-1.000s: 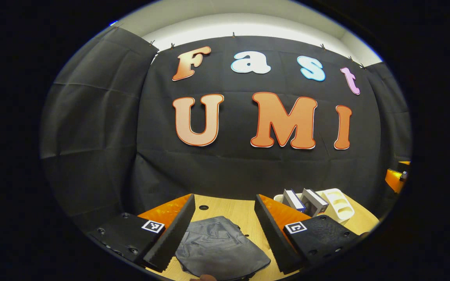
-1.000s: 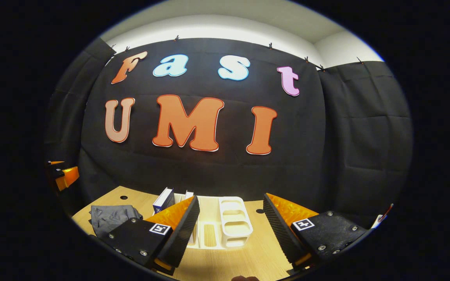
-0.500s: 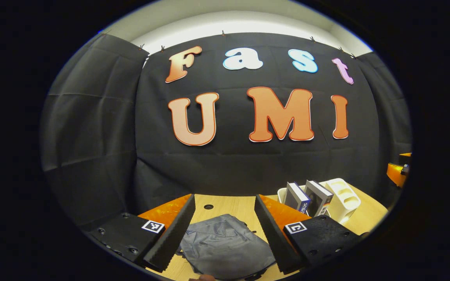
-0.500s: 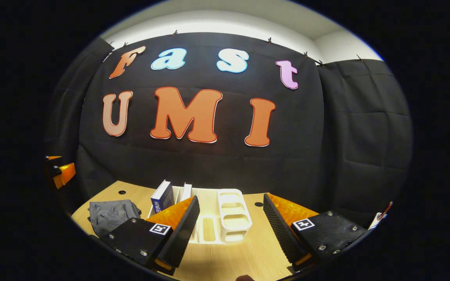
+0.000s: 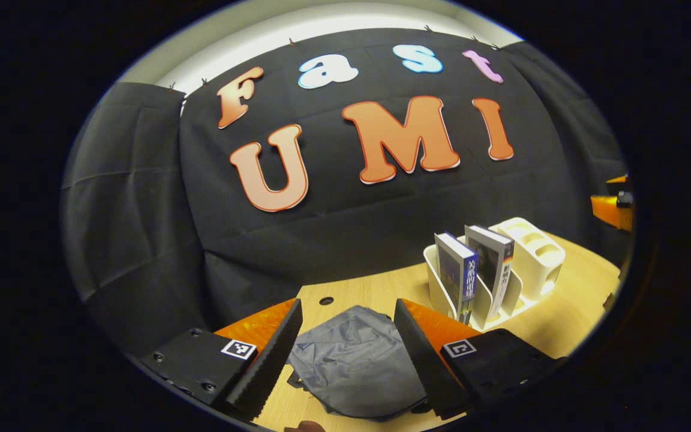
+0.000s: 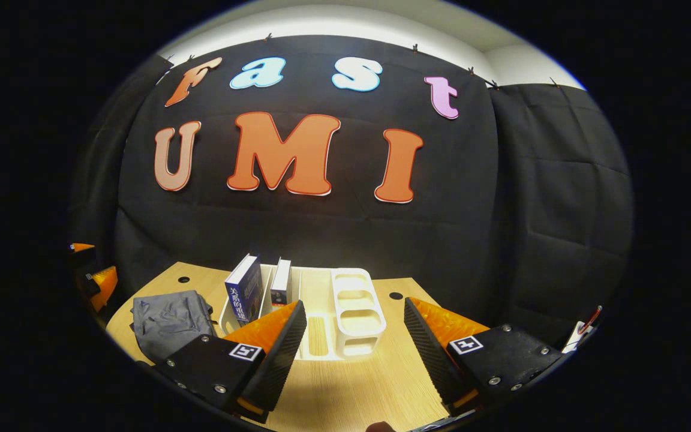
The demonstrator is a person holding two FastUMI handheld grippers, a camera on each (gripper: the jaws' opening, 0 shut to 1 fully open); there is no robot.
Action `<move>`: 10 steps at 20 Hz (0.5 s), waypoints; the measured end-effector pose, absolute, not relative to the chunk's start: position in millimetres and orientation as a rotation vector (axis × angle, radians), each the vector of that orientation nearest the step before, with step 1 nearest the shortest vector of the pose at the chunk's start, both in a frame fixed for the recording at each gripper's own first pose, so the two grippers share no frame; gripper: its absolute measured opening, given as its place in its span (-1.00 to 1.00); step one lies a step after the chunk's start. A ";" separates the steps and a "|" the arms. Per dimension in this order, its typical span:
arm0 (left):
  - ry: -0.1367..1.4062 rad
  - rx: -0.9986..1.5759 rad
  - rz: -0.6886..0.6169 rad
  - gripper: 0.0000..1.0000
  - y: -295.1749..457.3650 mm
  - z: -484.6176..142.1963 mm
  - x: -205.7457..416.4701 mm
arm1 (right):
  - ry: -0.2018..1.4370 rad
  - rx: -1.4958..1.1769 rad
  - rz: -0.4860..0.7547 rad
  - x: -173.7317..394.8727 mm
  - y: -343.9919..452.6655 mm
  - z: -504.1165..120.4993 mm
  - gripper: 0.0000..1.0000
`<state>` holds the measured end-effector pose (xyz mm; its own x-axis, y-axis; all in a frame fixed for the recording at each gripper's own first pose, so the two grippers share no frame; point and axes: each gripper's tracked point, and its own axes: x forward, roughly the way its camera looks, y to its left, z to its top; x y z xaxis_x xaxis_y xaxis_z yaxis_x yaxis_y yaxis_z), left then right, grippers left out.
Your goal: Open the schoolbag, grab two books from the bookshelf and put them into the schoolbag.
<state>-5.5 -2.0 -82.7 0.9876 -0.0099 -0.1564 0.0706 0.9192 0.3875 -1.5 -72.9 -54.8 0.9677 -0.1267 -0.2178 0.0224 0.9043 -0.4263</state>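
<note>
Your left gripper (image 5: 345,354) hangs with its two ridged, wedge-shaped fingers spread wide and nothing between them, above the grey schoolbag (image 5: 354,363), a soft, creased fabric bag lying flat and slumped on the pale wood-grain table (image 5: 567,318); whether its zip is open you cannot tell from here. In the left gripper view the white plastic bookshelf (image 5: 438,288) stands to the right of the bag, a moulded rack with rounded, curved dividers, and two books stand upright in adjoining slots: a blue-covered book (image 5: 456,273) in the slot nearer the bag and a dark-covered book (image 5: 489,264) beside it, both spines facing you. The rack's far section (image 5: 531,249) is a block of open, rounded compartments, and those you can see into hold nothing. Your right gripper (image 6: 354,351) is likewise spread apart and holds nothing, poised over the table just in front of the bookshelf (image 6: 354,312). The right gripper view looks down into the rack's long slots, shows the blue-covered book (image 6: 243,294) and the second book (image 6: 279,288) at its left end, and the schoolbag (image 6: 168,321) lying further left, well apart from that gripper. At that view's left edge you can see part of the other gripper (image 6: 96,279).
</note>
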 end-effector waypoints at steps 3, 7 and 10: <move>0.201 0.466 -0.068 0.94 -6.6 -107.3 -7.4 | 0.278 -0.454 -0.094 -2.7 -81.7 -66.2 0.94; 0.231 0.574 -0.089 0.94 -15.8 -133.1 -11.0 | 0.313 -0.492 -0.112 -3.2 -93.3 -79.4 0.95; 0.275 0.636 -0.123 0.94 -24.2 -161.8 -16.6 | 0.340 -0.503 -0.121 -3.5 -101.0 -87.7 0.95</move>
<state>-16.6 -24.2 -161.8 0.9565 -0.0287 -0.2905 0.1967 0.7986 0.5689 -3.5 -101.0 -87.7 0.9368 -0.1966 -0.2894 0.0308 0.8703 -0.4915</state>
